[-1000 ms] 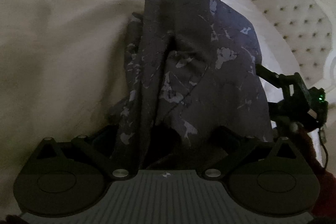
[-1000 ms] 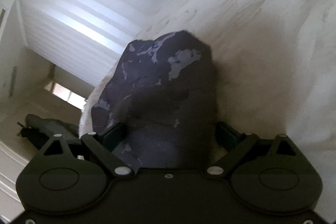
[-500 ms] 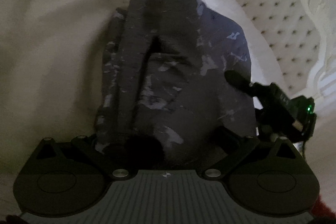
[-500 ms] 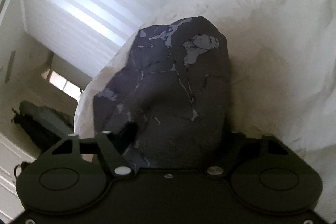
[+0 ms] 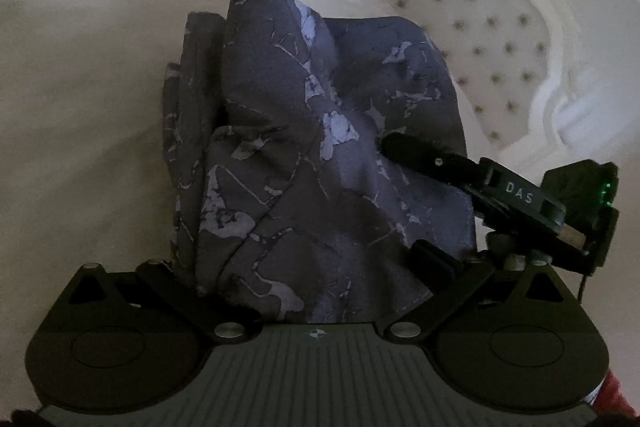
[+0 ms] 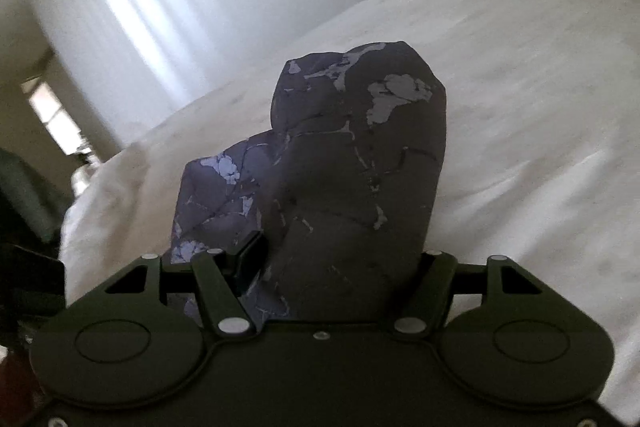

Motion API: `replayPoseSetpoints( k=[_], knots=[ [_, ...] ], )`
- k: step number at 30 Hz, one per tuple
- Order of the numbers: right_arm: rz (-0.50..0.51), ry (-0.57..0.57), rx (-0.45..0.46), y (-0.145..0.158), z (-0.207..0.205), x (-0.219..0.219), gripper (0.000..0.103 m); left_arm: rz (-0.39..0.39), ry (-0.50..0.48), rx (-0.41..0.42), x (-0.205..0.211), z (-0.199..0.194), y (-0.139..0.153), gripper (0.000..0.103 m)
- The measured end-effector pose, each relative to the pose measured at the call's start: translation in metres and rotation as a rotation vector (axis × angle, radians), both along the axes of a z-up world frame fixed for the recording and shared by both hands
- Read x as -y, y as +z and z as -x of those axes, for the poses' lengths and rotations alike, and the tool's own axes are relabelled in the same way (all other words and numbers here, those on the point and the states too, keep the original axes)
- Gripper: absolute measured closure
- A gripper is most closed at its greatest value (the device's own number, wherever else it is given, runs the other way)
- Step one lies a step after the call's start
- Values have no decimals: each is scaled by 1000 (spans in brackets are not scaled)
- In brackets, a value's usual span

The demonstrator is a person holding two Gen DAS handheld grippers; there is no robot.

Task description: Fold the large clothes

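A dark purple-grey garment [image 5: 304, 155] with pale marbled patches is bunched into a thick bundle above the white bed cover [image 5: 80, 107]. My left gripper [image 5: 312, 259] has its jaws wide, and the bundle fills the gap between them. Its left finger is hidden under cloth, while its right finger [image 5: 436, 259] shows at the cloth's edge. From the right, one finger [image 5: 416, 153] of my right gripper presses into the garment's side. In the right wrist view my right gripper [image 6: 336, 259] is shut on the garment [image 6: 360, 167], which stands up over its fingers.
A tufted cream headboard [image 5: 480, 27] rises behind the bed at upper right. The bed cover [image 6: 520, 87] stretches away to the right, with white curtains [image 6: 160, 7] and a bright window [image 6: 52, 119] to the left. A red sleeve [image 5: 612, 399] shows at the lower right corner.
The right jaws have narrowed onto the garment, and that gripper has risen and rolled. Both grippers moved with the bundle. The right gripper now reaches further into the left view.
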State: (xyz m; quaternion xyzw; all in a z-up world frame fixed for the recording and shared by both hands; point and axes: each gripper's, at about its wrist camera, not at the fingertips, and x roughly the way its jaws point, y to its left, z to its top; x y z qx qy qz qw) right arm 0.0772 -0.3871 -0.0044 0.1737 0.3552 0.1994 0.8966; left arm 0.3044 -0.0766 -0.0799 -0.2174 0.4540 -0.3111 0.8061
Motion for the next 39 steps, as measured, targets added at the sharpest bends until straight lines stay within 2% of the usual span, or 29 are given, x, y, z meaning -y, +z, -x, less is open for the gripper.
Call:
replayPoseSetpoints(
  k=[4, 6, 7, 10, 12, 15, 20, 25, 33, 35, 37, 39],
  knots=[
    [27, -99, 25, 4, -10, 54, 34, -45, -58, 30, 61, -33, -1, 3],
    [46, -148, 19, -2, -16, 71, 33, -103, -74, 41, 86, -45, -5, 5],
    [63, -171, 5, -8, -19, 78, 33, -147, -84, 40, 100, -51, -11, 8],
    [112, -215, -81, -37, -29, 86, 31, -271, -93, 32, 126, -59, -30, 6],
    [99, -242, -100, -58, -29, 91, 27, -308, -104, 47, 134, -59, -37, 3],
    [30, -279, -106, -76, -30, 95, 23, -326, -112, 54, 139, -61, -44, 0],
    [-24, -295, -106, -89, -29, 99, 23, -345, -116, 72, 137, -59, -45, 0],
    [-24, -292, -98, -90, -29, 96, 23, -355, -104, 98, 144, -50, -44, 0],
    [-20, -307, -102, -88, -28, 96, 22, -351, -101, 93, 130, -45, -41, 0],
    [-7, -316, -106, -88, -28, 94, 20, -344, -101, 91, 125, -42, -40, 0],
    [29, -327, -116, -83, -26, 89, 12, -337, -99, 96, 118, -37, -36, 1],
    [68, -335, -127, -74, -22, 82, 9, -347, -90, 137, 109, -27, -26, 2]
  ],
)
